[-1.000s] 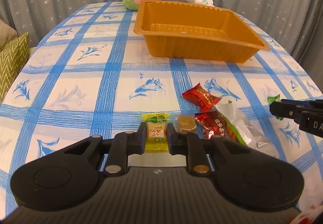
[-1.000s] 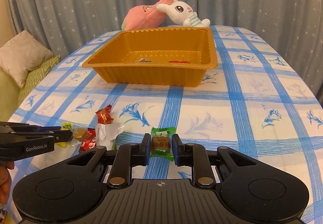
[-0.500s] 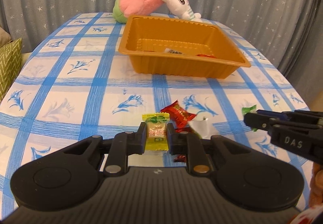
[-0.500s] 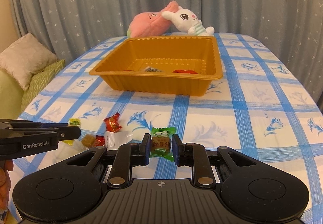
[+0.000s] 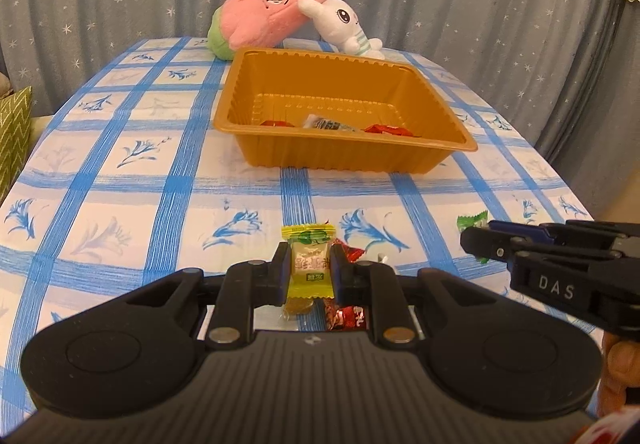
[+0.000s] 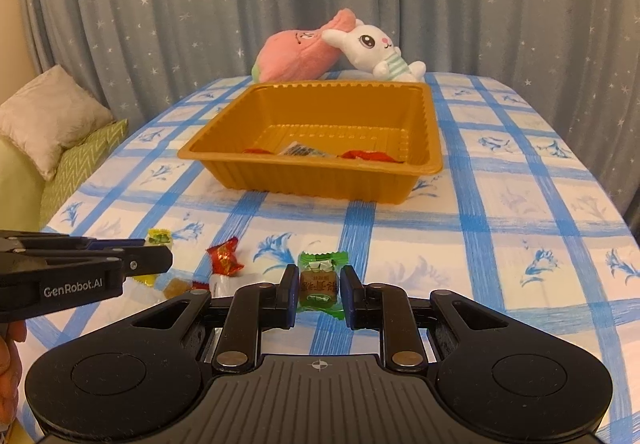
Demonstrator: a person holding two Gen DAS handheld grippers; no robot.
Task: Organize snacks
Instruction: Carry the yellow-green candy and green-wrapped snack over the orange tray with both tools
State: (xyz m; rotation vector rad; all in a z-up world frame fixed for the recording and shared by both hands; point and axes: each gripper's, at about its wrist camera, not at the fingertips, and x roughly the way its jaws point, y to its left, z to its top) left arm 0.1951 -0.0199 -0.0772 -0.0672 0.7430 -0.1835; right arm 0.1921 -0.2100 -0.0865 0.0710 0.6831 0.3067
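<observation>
Short of the orange ribbed plastic tray [image 5: 344, 132], the left claw [image 5: 309, 271] pinches a yellow-wrapped candy [image 5: 308, 264]; the right claw [image 6: 319, 287] pinches a green-wrapped candy [image 6: 320, 280].

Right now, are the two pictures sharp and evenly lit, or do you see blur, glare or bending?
Left wrist view: sharp in the middle, the yellow candy label readable; fisheye bends the table edges, corners dark. Right wrist view: also sharp, the green candy clear; warm, soft light, no strong glare on the tray, curtain curved at the sides.
</observation>
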